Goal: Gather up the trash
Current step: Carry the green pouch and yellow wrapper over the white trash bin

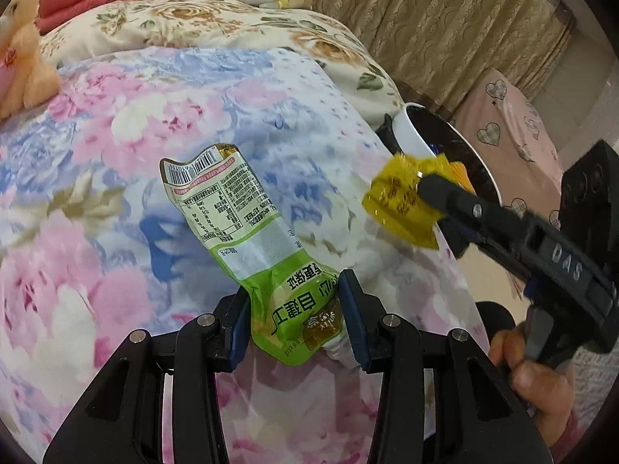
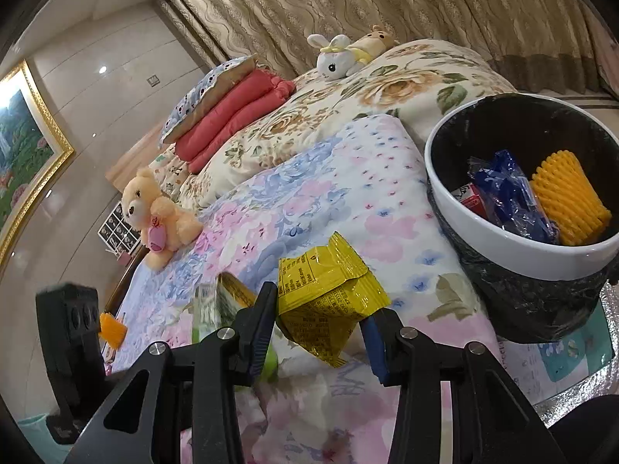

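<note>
Bin mouth [image 2: 514,232]: open above, wrappers inside
Blanket [image 2: 348,178] toward bin: bare
Far obstacle: teddy bear [image 2: 154,216]

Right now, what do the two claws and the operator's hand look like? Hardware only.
Both are matte black. The left claw and right claw have angular linkage arms with silver pivot pins and blue pads inside the fingers. In the left wrist view the right unit's body carries raised "DAS" lettering. The bare hand on its grip shows a pink cuff. No cables visible.
</note>
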